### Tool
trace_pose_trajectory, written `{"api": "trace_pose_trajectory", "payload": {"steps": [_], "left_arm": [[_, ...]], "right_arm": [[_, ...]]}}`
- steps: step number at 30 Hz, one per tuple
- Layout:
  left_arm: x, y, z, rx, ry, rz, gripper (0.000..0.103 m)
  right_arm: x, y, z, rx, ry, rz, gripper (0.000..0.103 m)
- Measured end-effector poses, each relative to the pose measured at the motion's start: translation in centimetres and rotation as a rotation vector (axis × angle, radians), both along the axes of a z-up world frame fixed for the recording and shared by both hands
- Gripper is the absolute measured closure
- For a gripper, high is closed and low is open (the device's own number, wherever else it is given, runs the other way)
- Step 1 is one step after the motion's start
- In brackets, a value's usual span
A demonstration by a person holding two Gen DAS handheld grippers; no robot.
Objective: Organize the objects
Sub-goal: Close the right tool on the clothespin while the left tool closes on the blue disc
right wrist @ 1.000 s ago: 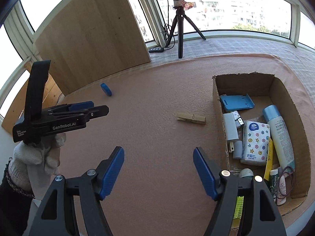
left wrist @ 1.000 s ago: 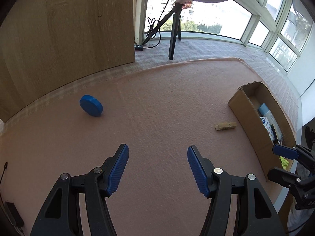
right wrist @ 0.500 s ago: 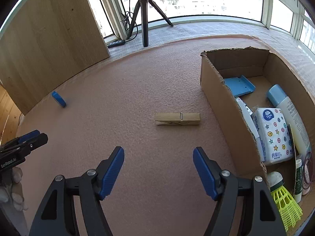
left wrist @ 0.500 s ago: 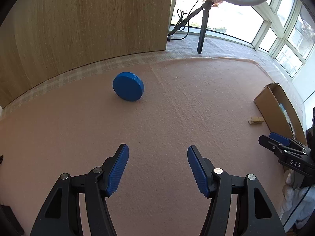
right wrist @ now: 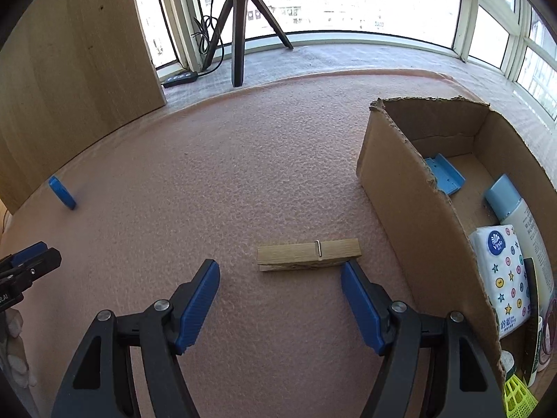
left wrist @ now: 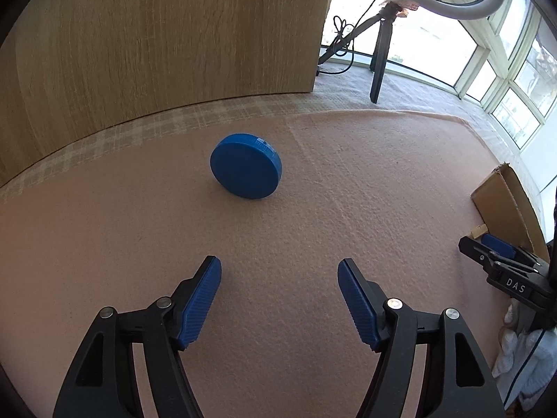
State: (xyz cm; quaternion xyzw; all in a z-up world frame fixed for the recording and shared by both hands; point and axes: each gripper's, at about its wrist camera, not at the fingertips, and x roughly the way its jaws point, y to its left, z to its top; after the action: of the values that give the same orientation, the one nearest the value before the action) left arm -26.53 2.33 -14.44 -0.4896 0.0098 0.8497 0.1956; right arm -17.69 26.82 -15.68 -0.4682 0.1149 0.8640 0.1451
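A round blue disc (left wrist: 246,166) stands on its edge on the pink mat, just ahead of my left gripper (left wrist: 279,275). That gripper's jaws are opening, with nothing between them. In the right wrist view the same blue disc (right wrist: 62,192) is small at the far left. A wooden clothespin (right wrist: 309,254) lies flat on the mat right in front of my right gripper (right wrist: 280,273), whose right fingertip (right wrist: 351,273) is next to the pin's right end. The right gripper is open and holds nothing.
An open cardboard box (right wrist: 400,188) stands to the right, holding a tissue pack (right wrist: 501,271), a bottle (right wrist: 518,219), a blue plastic part (right wrist: 447,172) and other items. A wooden panel (left wrist: 156,35) rises at the back left. A tripod (right wrist: 240,24) stands by the windows.
Both grippers have come down and forward. The blue disc has grown larger and nearer in the left view; the clothespin has come close to the right fingertips. The left jaws stand slightly wider.
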Motion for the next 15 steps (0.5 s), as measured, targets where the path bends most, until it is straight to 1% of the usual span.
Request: {"api": "trace_pose_trajectory", "payload": {"steps": [4,8,12,15], "left_arm": [[-1.5,-0.2,-0.4,0.021,0.031,0.024,0.024],[-2.9,0.1,-1.0,0.004,0.052,0.032,0.024],[-4.0,0.6,-1.2,-0.002,0.075,0.033,0.023],[-4.8,0.9,-1.3,0.004,0.085,0.041,0.023]], "right_arm": [[-0.7,-0.2,-0.1,0.032,0.001,0.012,0.034],[-1.3,-0.5,-0.3,0.062,0.000,0.025,0.034],[-1.6,-0.4,-0.3,0.064,0.005,0.033,0.035],[-1.8,-0.3,-0.2,0.057,0.003,0.040,0.037]]}}
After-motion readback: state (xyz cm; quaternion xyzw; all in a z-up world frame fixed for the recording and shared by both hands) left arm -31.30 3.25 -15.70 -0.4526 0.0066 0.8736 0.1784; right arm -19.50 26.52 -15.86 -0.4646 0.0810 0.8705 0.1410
